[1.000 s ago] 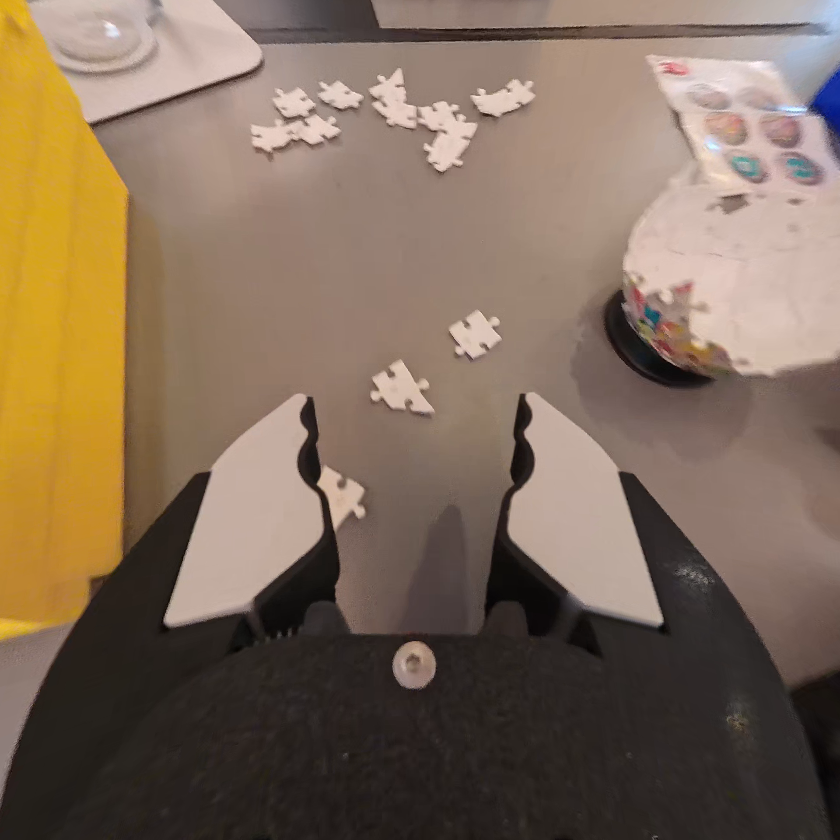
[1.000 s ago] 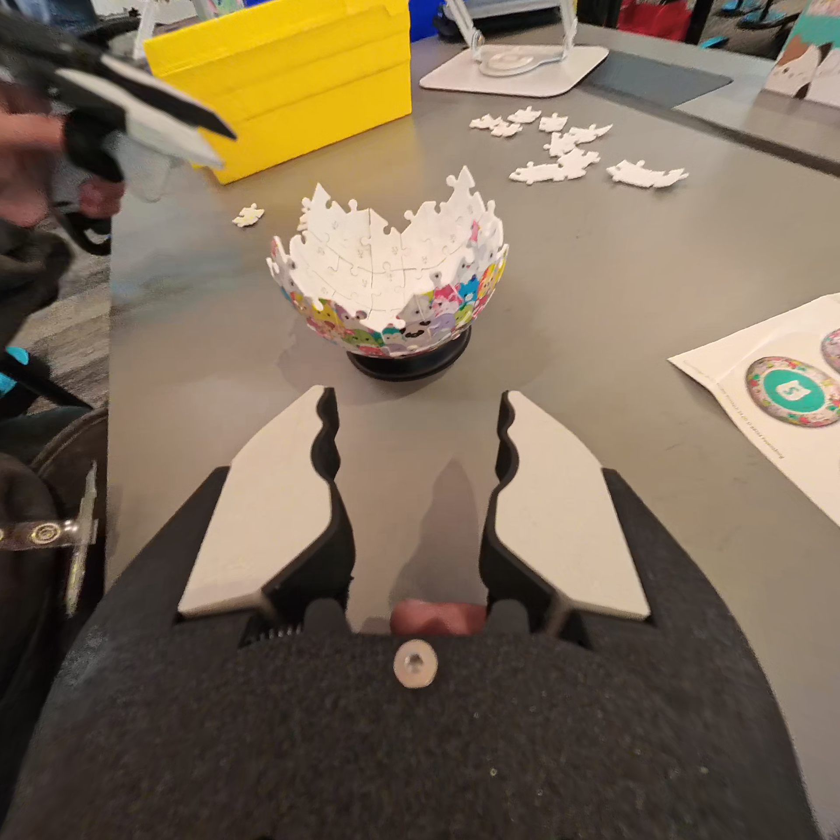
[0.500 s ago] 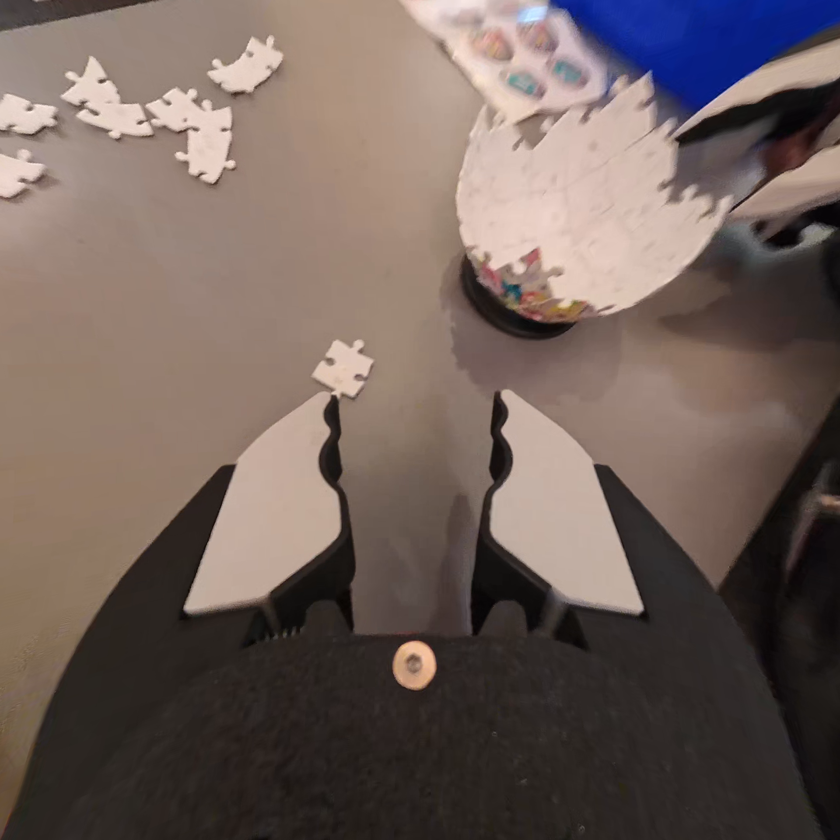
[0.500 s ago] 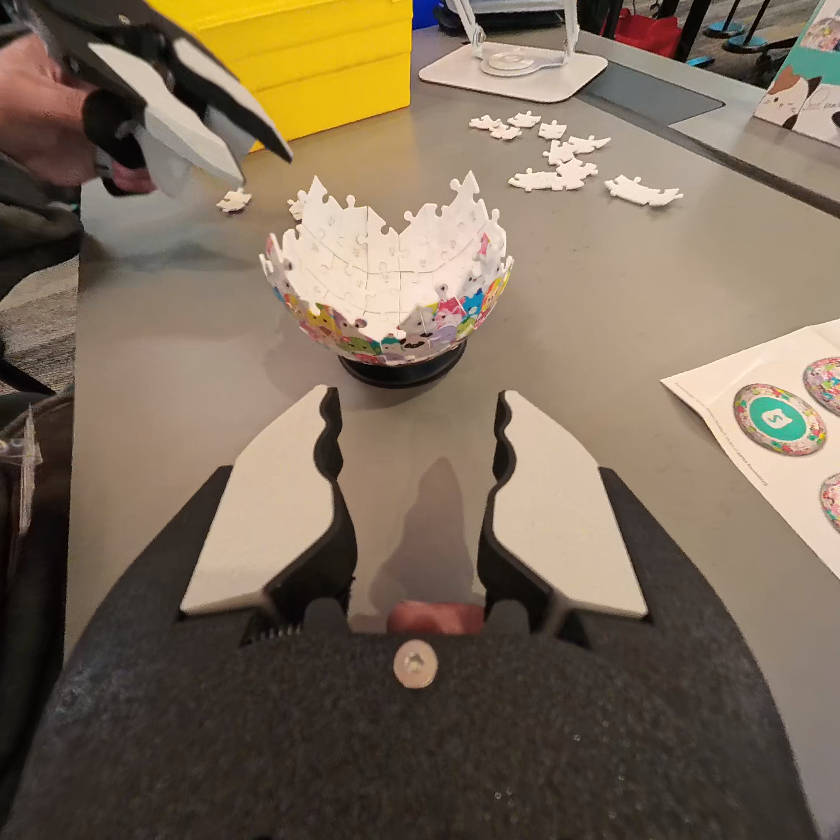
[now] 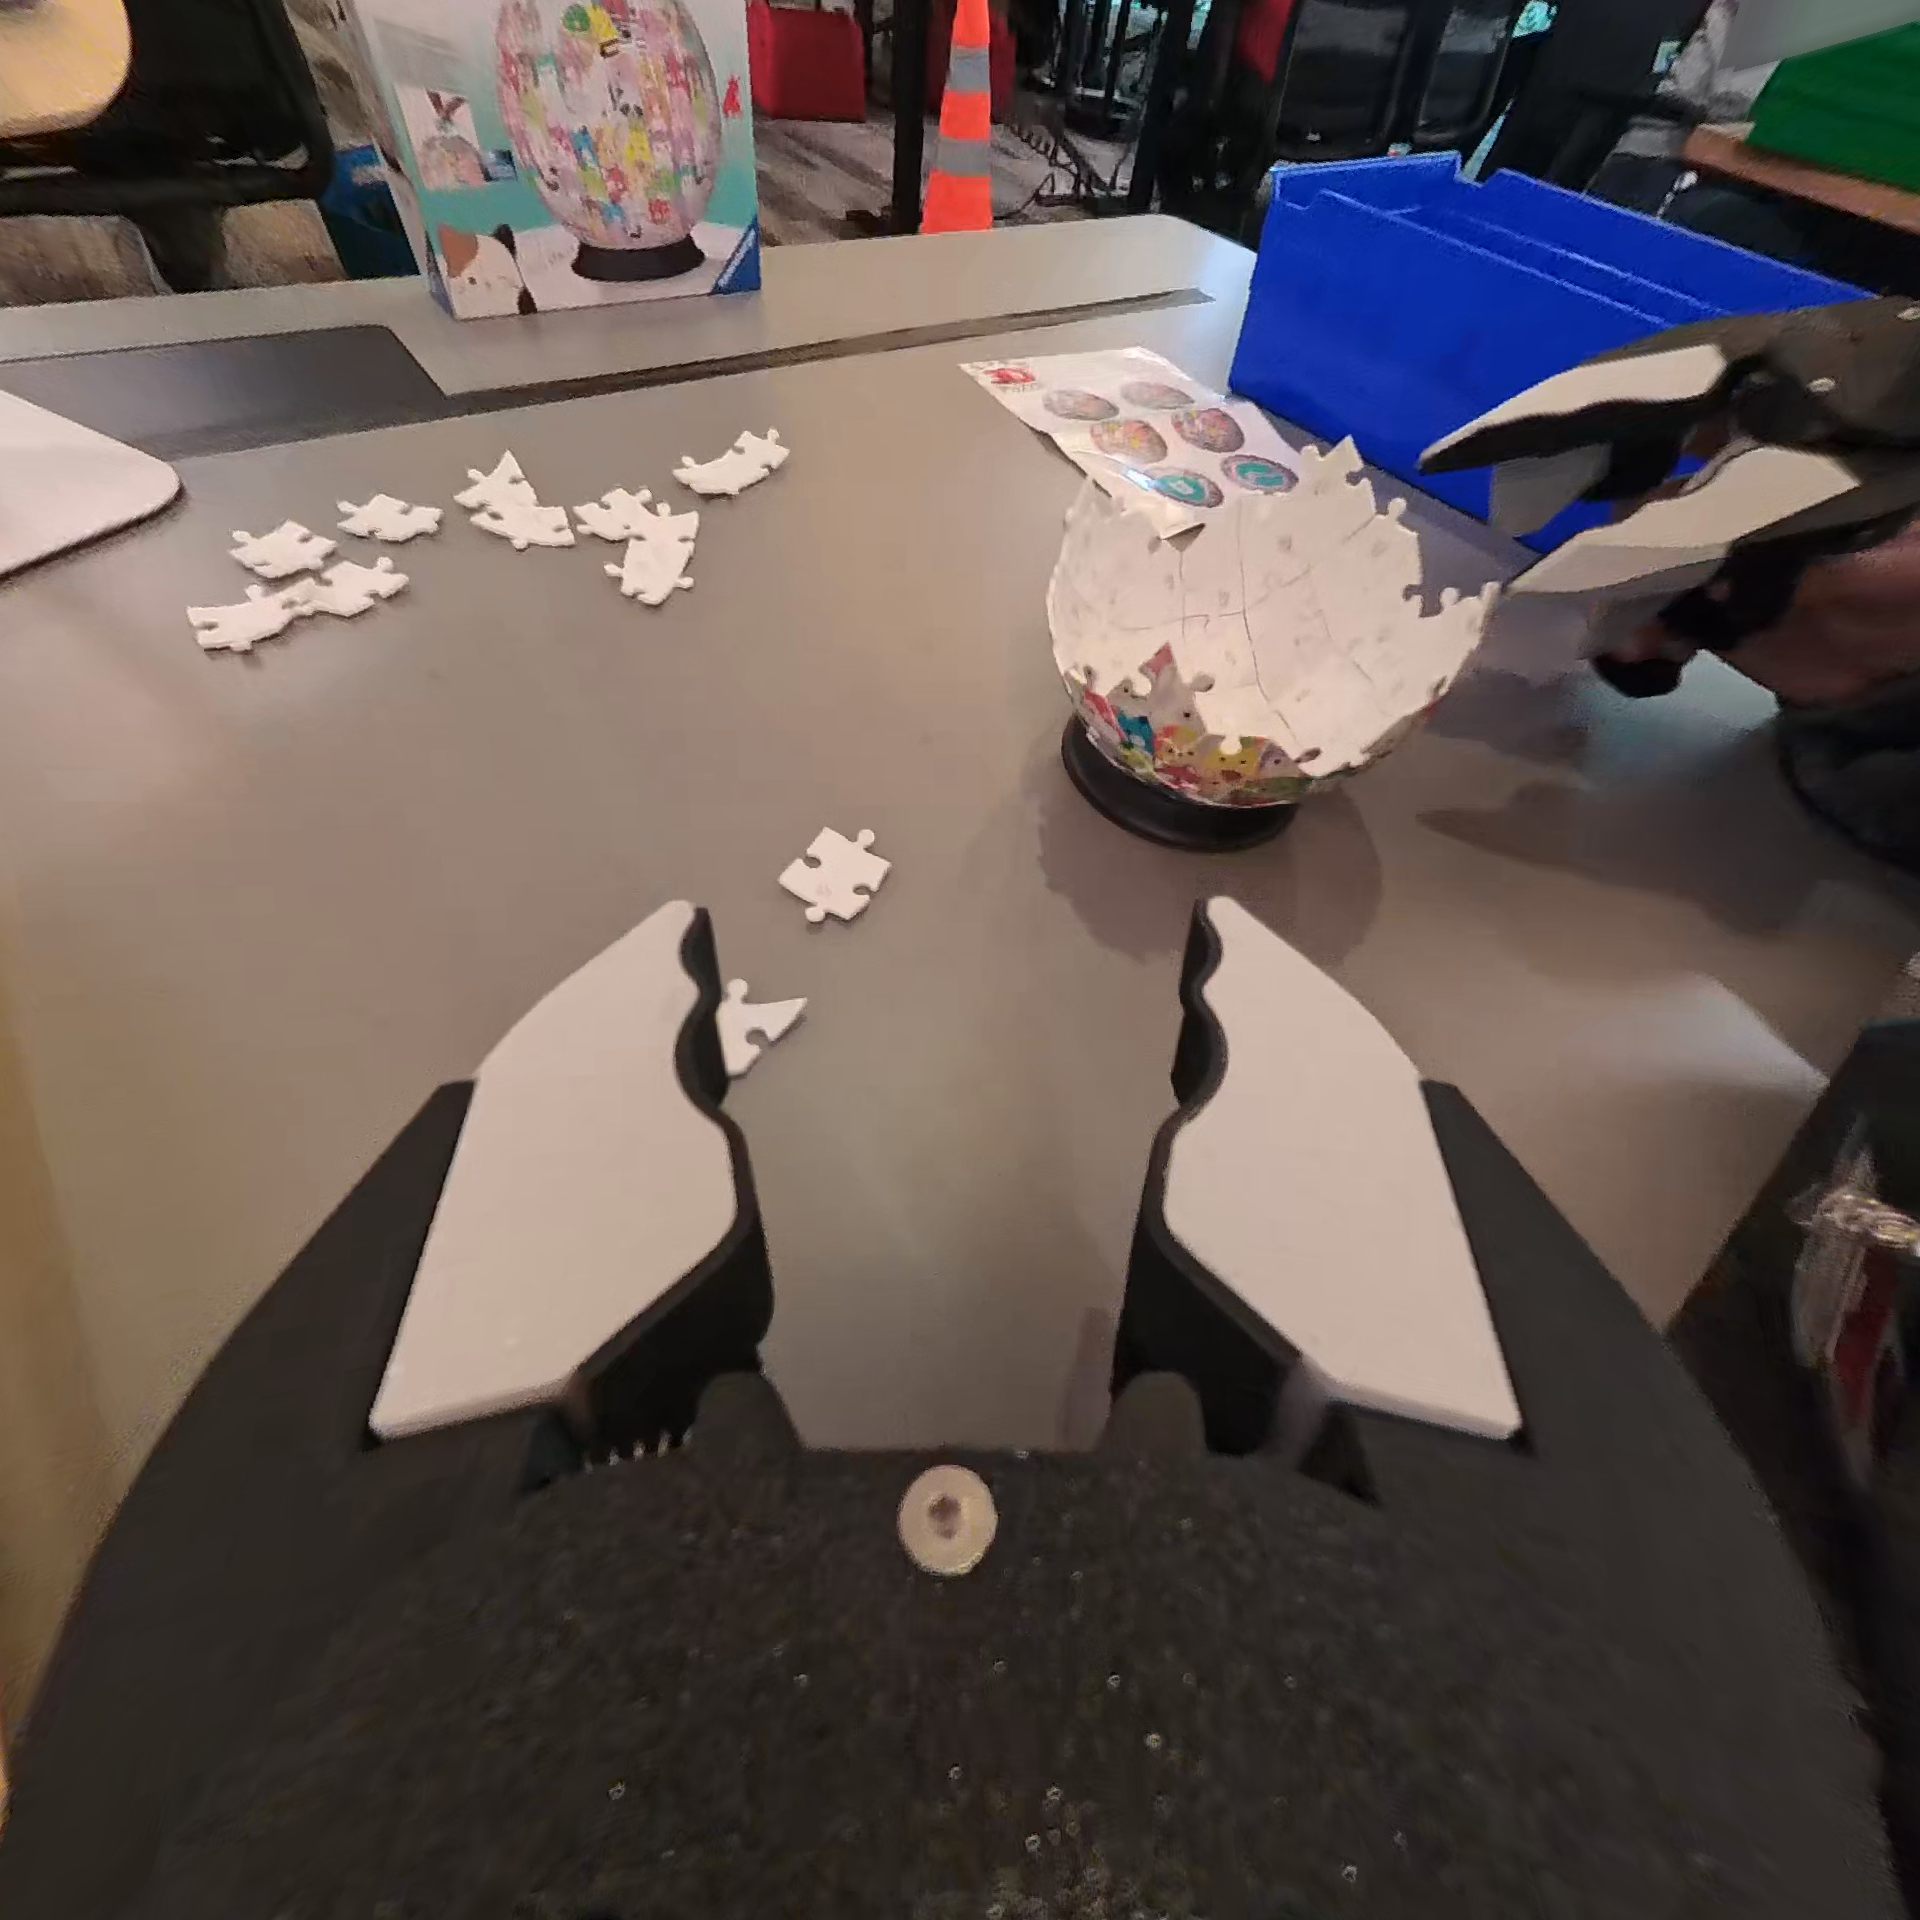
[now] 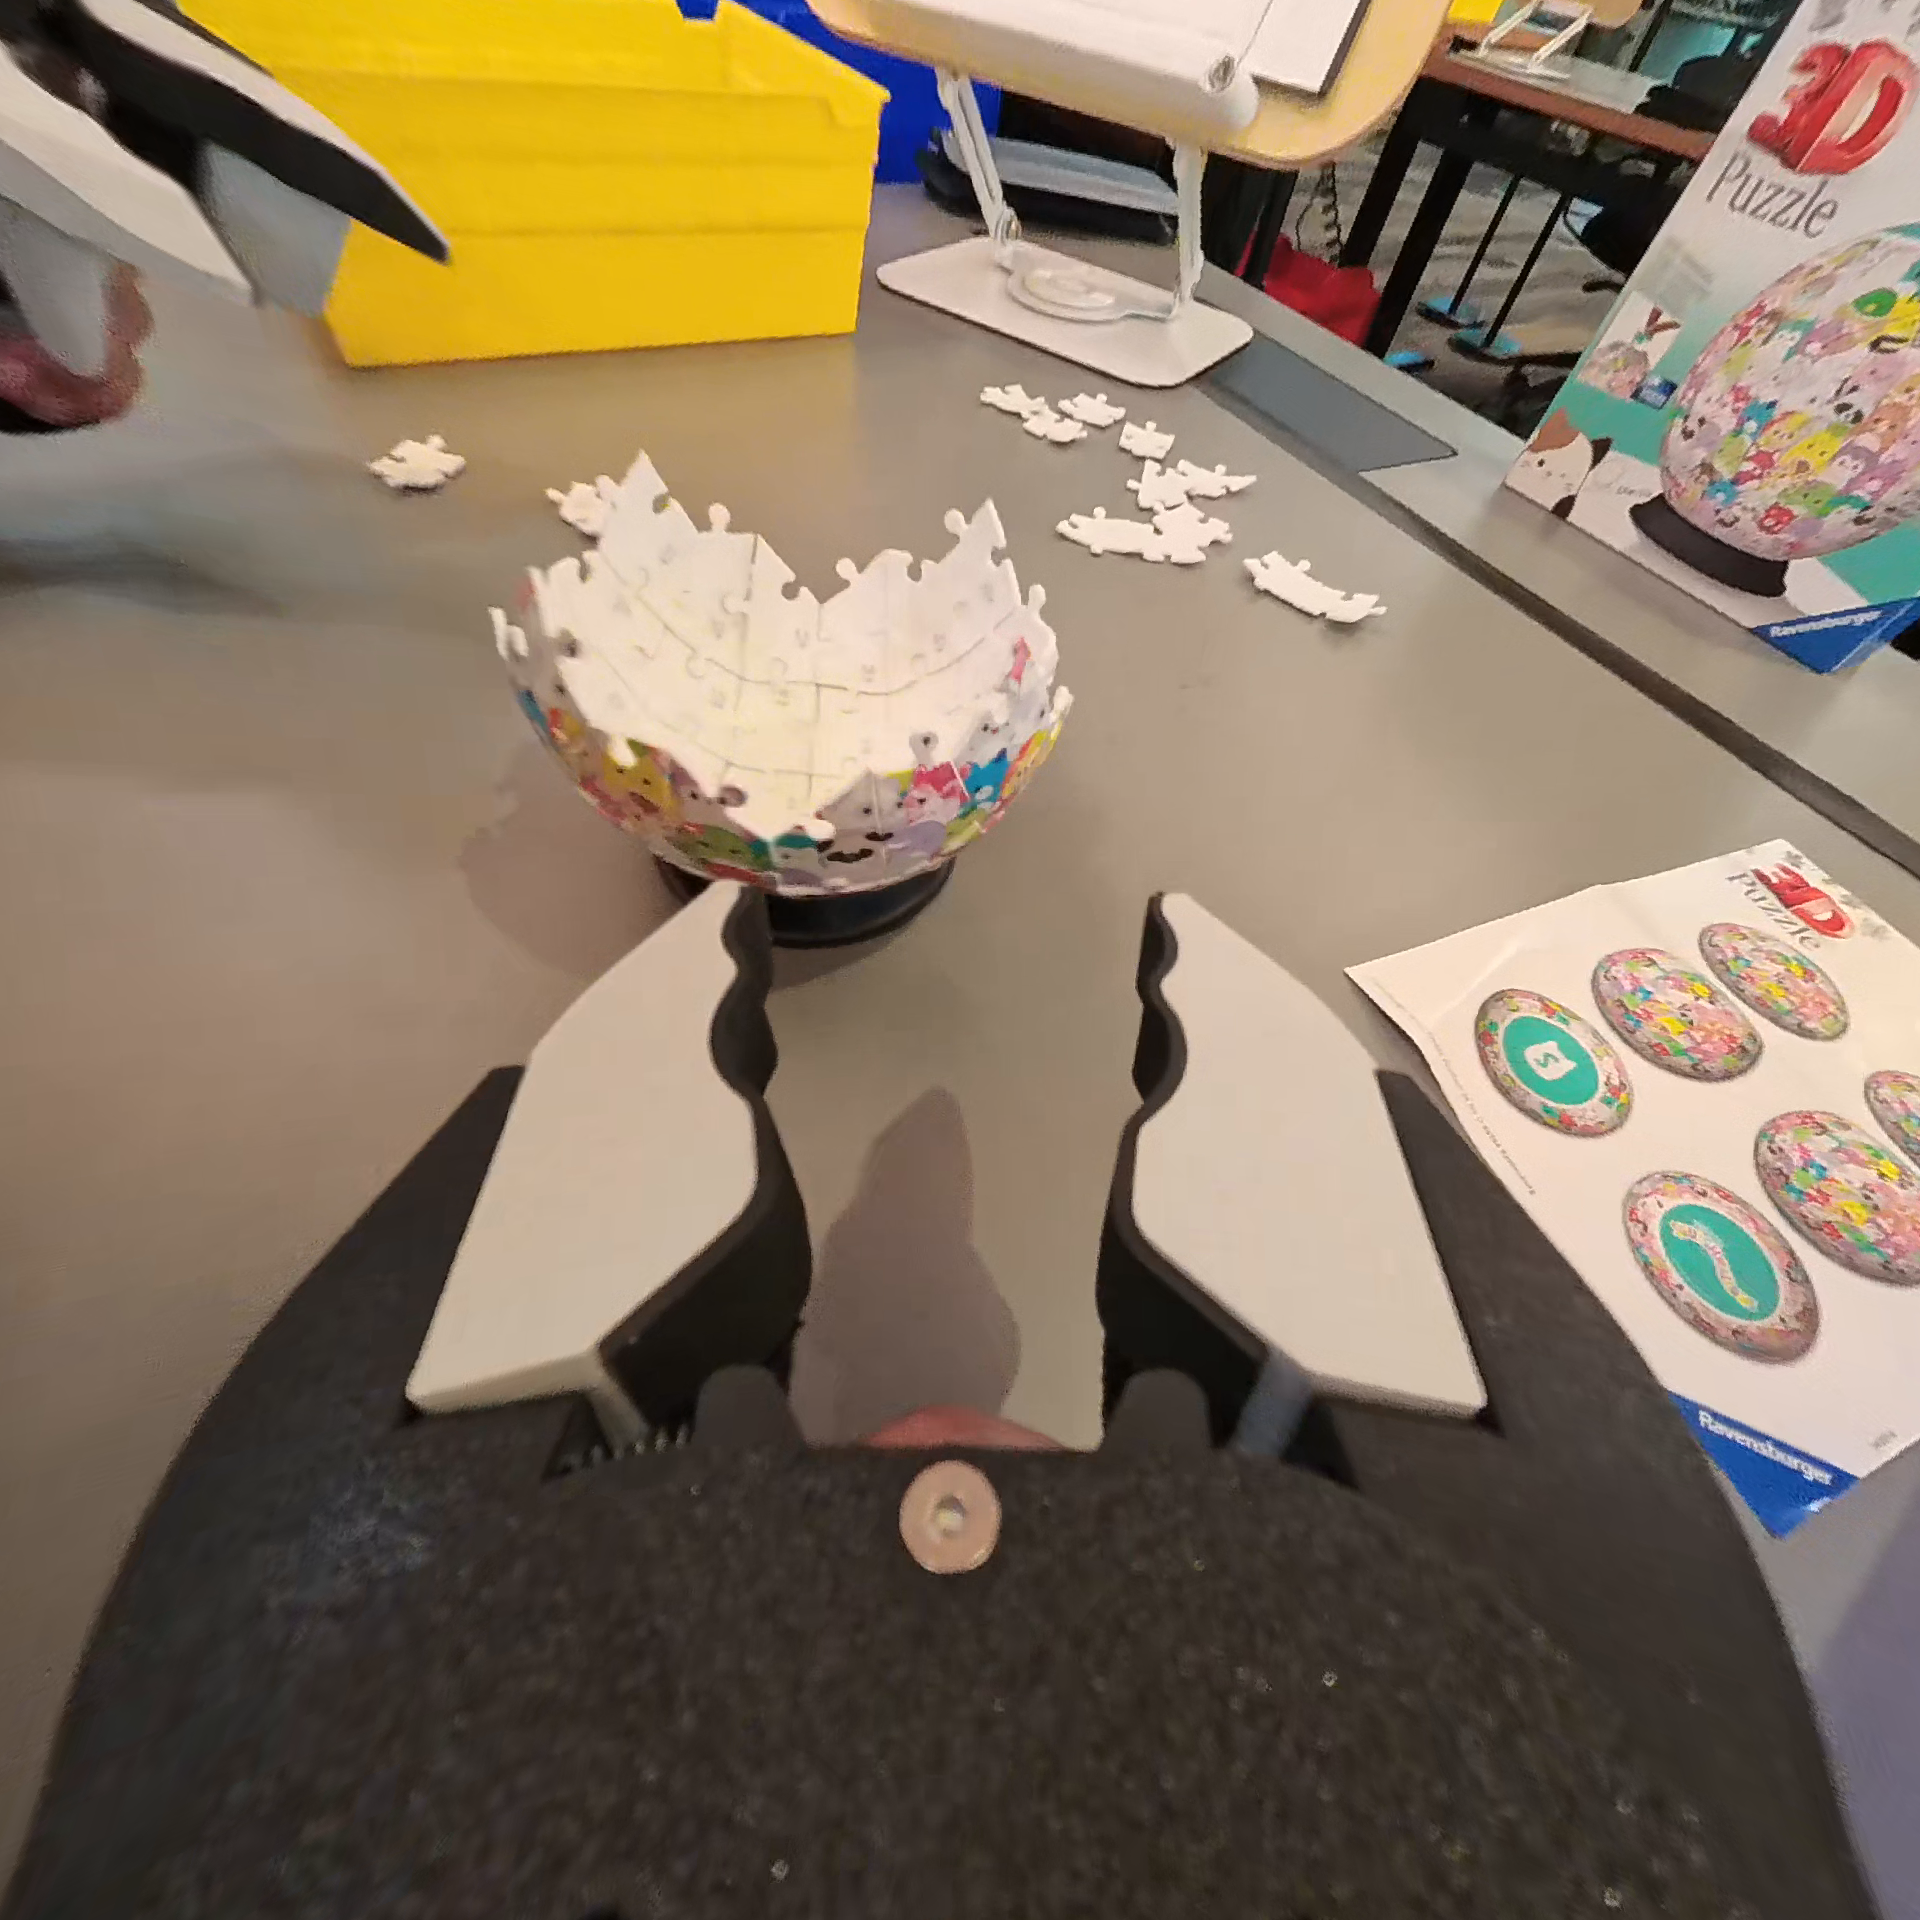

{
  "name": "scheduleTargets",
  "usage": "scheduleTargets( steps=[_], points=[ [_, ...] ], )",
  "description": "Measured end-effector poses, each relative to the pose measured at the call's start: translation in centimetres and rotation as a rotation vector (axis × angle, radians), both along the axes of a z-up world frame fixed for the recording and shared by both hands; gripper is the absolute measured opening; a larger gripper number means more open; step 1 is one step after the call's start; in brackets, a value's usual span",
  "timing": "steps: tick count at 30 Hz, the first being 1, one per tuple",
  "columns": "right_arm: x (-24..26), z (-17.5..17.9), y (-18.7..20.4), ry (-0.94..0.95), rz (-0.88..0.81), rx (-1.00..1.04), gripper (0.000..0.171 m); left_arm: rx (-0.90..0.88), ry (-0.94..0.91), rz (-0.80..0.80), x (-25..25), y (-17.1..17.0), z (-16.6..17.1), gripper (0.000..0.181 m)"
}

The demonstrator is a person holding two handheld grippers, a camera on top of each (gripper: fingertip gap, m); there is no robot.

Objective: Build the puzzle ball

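A half-built puzzle ball (image 5: 1247, 634) (image 6: 779, 707), white inside and colourful outside, sits open side up on a black ring stand (image 5: 1174, 810) (image 6: 831, 904) on the grey table. My left gripper (image 5: 945, 935) is open and empty above the table, with two loose white pieces (image 5: 836, 873) (image 5: 758, 1023) just ahead of its left finger. My right gripper (image 6: 940, 925) is open and empty, close to the stand. A cluster of loose white pieces (image 5: 499, 530) (image 6: 1164, 488) lies farther off. Each gripper shows in the other's view, the right one (image 5: 1538, 488) and the left one (image 6: 343, 239).
A puzzle box (image 5: 582, 156) (image 6: 1756, 395) stands at the table's back. An instruction sheet (image 5: 1132, 426) (image 6: 1683, 1122) lies by the ball. A blue bin (image 5: 1455, 312) and a yellow bin (image 6: 592, 177) flank the work area. A white stand base (image 6: 1070, 301) sits behind the pieces.
My left gripper has tilted up and swung, so the ball, box and blue bin now show. My right gripper has moved closer to the ball's stand. Both stay open.
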State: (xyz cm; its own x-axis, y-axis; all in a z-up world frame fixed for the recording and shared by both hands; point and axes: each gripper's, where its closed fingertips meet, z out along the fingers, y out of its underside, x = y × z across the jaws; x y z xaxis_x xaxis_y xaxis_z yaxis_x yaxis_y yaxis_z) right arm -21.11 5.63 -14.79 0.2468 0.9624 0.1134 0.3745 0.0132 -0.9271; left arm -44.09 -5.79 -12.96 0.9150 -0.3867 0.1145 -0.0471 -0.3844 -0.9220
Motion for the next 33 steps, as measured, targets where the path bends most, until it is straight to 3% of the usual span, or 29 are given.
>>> scheduleTargets(
  steps=[6,9,22,33],
  points=[
    [-0.9,-0.4,2.3,0.019,-0.031,-0.063,0.070,0.039,0.103,0.013,-1.3,-1.3,-0.6,0.068],
    [-1.4,-0.1,2.9,0.041,0.007,-0.104,0.069,0.004,0.096,0.037,-1.9,-1.6,-1.0,0.077],
    [-1.6,-1.2,3.5,0.016,0.077,-0.188,0.062,0.107,-0.096,0.191,-6.1,-2.9,2.0,0.075],
    [-1.8,-1.7,3.4,-0.012,0.092,-0.209,0.060,0.039,-0.040,0.180,-5.4,-2.1,0.3,0.074]
  ],
)
